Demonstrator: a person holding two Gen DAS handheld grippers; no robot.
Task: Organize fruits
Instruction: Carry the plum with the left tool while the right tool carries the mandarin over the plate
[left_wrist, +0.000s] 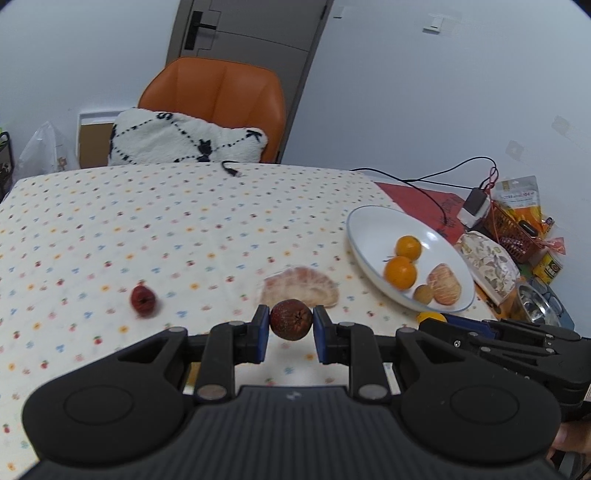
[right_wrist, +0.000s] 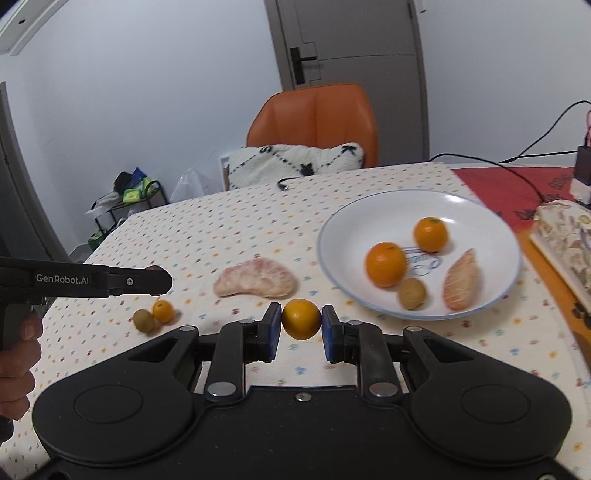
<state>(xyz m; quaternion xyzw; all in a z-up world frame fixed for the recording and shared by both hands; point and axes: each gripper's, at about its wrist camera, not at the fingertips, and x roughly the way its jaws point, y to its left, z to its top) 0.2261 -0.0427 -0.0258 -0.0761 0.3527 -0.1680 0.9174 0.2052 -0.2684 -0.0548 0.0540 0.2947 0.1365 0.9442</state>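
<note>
Left wrist view, low centre: left tool (left_wrist: 291, 320) closed on a dark red fruit (left_wrist: 290, 319), blue pads touching both its sides, fruit lifted clear of the dotted worktop cloth (left_wrist: 147, 221). Right wrist view, low centre: right tool (right_wrist: 301, 319) closed on a small orange (right_wrist: 301, 319), pads pressed to either side, held above the cloth. Left edge of the right wrist view: a hand (right_wrist: 18, 354) grips the left tool's handle. Just beyond the left tool, a peeled pomelo segment (left_wrist: 300, 287) lies on the cloth; a second dark red fruit (left_wrist: 143, 300), blurred, sits at lower left of that frame, well apart from the segment. In the right wrist view, left of centre, a small greenish-brown fruit (right_wrist: 144, 320) and a tiny orange (right_wrist: 163, 311) lie touching or nearly so; cannot tell which. Right of centre, a white plate (right_wrist: 476, 206) rests on the cloth, holding two oranges (right_wrist: 385, 264) (right_wrist: 430, 234), one small brown fruit (right_wrist: 411, 293) and another pomelo segment (right_wrist: 462, 284). Far right, a patterned pouch (left_wrist: 489, 264), a brown basket (left_wrist: 511, 230) and a charger with black cable (left_wrist: 476, 203). Beyond the worktop's far edge, an orange chair (left_wrist: 218, 92) with a black-and-white cushion (left_wrist: 184, 138), then a grey door (left_wrist: 243, 26).
</note>
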